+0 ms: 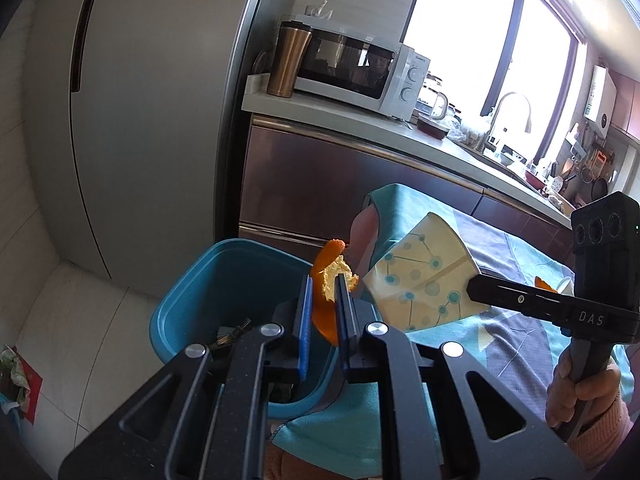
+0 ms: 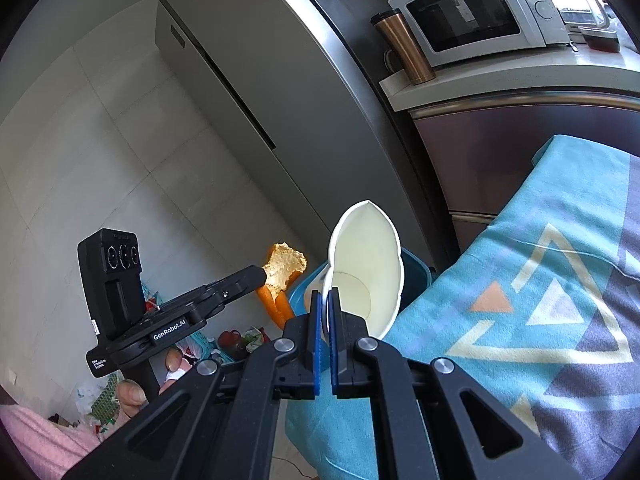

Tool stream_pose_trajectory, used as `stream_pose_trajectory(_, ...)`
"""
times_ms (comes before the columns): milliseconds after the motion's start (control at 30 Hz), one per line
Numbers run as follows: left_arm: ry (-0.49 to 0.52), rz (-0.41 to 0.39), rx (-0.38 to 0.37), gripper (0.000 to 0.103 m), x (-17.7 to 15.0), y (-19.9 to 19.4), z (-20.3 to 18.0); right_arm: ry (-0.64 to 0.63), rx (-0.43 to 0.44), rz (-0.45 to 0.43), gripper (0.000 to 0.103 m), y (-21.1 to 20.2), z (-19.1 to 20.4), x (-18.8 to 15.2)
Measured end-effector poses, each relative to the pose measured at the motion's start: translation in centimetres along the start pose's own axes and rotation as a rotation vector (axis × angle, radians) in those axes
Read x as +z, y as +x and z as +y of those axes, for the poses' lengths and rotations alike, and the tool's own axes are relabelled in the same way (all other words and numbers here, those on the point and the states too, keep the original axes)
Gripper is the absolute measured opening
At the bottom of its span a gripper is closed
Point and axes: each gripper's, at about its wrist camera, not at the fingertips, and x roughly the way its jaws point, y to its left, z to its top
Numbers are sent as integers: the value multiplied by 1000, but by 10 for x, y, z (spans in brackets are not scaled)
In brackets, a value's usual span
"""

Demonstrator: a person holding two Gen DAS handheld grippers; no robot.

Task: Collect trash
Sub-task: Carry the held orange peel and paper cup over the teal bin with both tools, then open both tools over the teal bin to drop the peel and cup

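Two loads in transit toward blue bin (image 1: 224, 280), at table's edge beside patterned cloth (image 2: 540, 288). Paper cup (image 2: 366, 268) pinched by its rim in right gripper (image 2: 325, 300), squashed, hanging near bin rim rather than over the opening; early release likely to land it on cloth or floor. Orange peel (image 1: 330, 280) clamped in left gripper (image 1: 325, 300), poised above bin; thin, curled, may cling to pad (image 1: 306, 320).

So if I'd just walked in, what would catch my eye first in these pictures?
Probably the bright orange fruit peel, pinched in the left gripper above the blue plastic bin beside the table. Next, the squashed dotted paper cup, clamped by its rim in the right gripper at the edge of the teal patterned tablecloth.
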Motion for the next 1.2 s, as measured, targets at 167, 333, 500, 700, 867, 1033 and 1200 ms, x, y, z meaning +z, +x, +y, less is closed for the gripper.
stream_pose_trajectory(167,-20,13,20,11,-2,7,9,-8,-3,28,3,16,4,4)
stream_pose_trajectory(333,-37,29,45,11,-3,18,21,-5,-10,54,3,30,4,7)
stream_pose_trajectory(500,-52,53,67,11,-4,32,33,2,-21,78,3,45,2,7)
stream_pose_trajectory(700,-77,85,88,11,-8,52,47,-4,-39,113,3,62,4,4)
stream_pose_trajectory(867,-88,110,108,11,-13,66,56,3,-53,144,3,73,3,0)
stream_pose_trajectory(1033,-90,135,126,11,-18,81,59,13,-60,180,3,87,2,-1)
stream_pose_trajectory(1200,-93,157,140,12,-25,92,63,21,-74,206,5,98,2,-4)
